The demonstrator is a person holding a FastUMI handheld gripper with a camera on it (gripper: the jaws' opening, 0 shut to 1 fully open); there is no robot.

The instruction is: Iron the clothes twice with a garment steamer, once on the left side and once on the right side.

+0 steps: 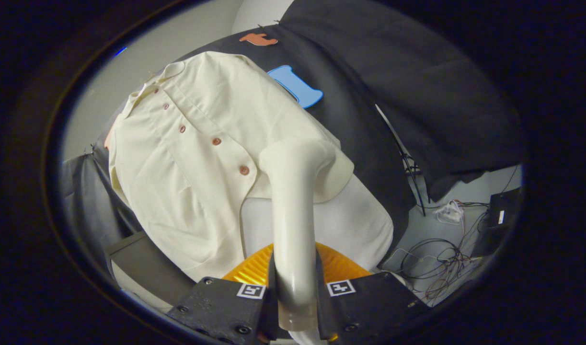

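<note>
While the gripper (293,292) clamps both fingers on the garment steamer (293,211) handle, the steamer's head lies against the lower right front of the cream short-sleeved shirt (192,158), beside the brown buttons (244,170). Tangled cables (441,261) lie on the floor beyond.

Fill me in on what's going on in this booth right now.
A person's handheld tool is shut on the handle of a garment steamer, both fingers pressing on it. The steamer's head sits against a cream button-up shirt, near its lower buttons and the sleeve on one side. An orange ribbed part lies just ahead of the fingers. Cables lie on the floor beyond.
</note>
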